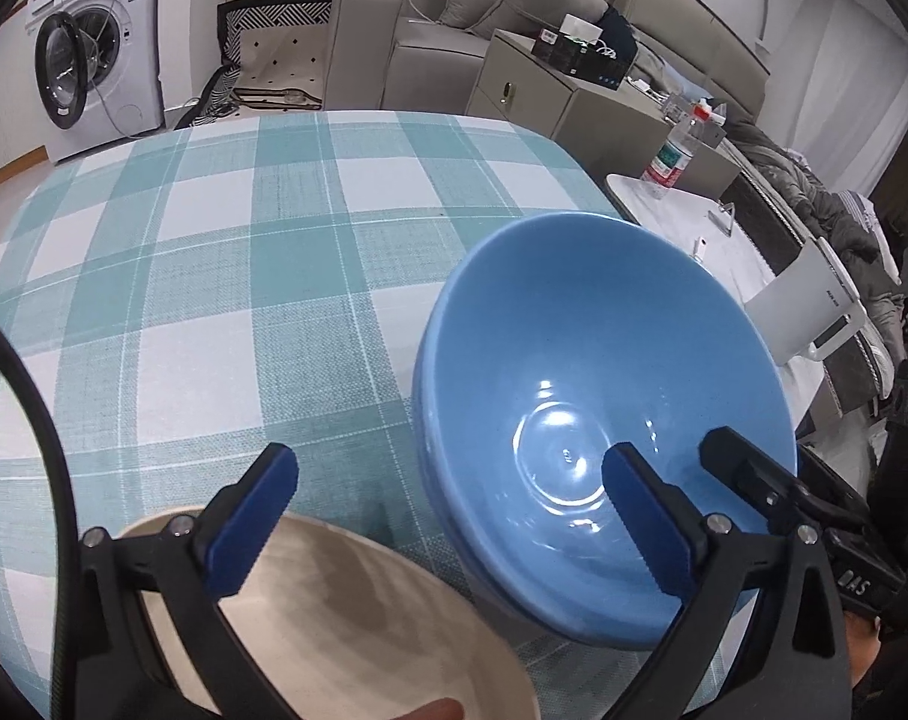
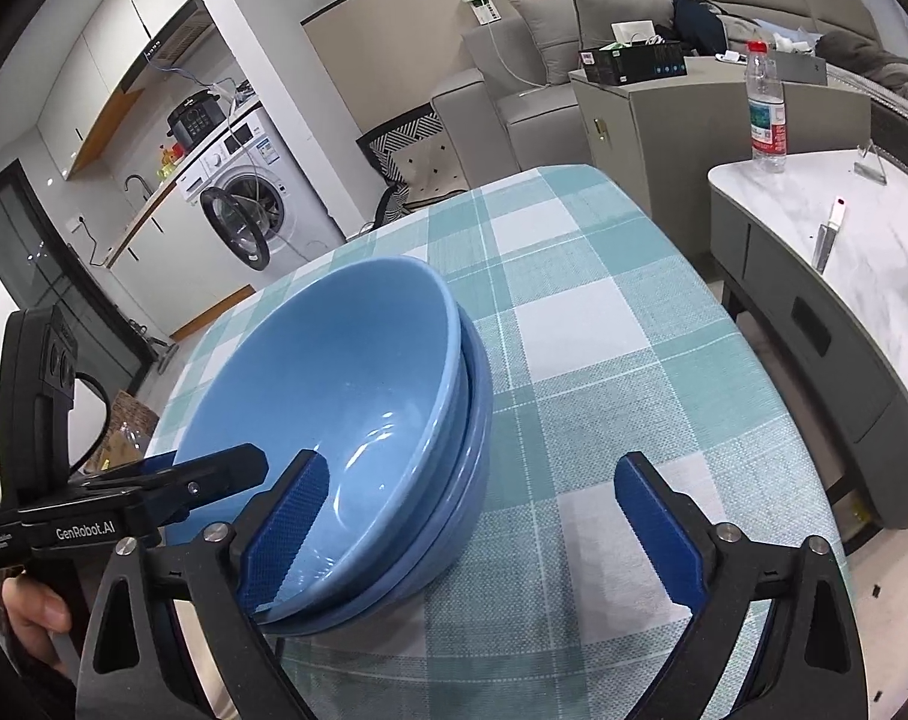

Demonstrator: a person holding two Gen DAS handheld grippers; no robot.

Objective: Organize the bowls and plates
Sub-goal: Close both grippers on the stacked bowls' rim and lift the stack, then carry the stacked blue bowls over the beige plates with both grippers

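Observation:
A stack of nested blue bowls (image 1: 604,360) (image 2: 357,384) stands on the teal-checked tablecloth (image 1: 213,276) (image 2: 604,360). A beige plate (image 1: 345,612) lies at the near left in the left wrist view. My left gripper (image 1: 450,468) is open: its right finger dips inside the top bowl and its left finger hangs over the beige plate. My right gripper (image 2: 472,471) is open and straddles the bowls' near rim, left finger inside the top bowl, right finger out over the cloth, neither pad touching. Each gripper's finger shows in the other's view, over the same bowl.
A white side table (image 2: 826,222) to the right carries a water bottle (image 2: 766,108) (image 1: 670,162) and small items. A white jug (image 1: 814,312) stands there too. Beyond the table's far edge are a grey cabinet (image 2: 634,132), a sofa and a washing machine (image 1: 93,48).

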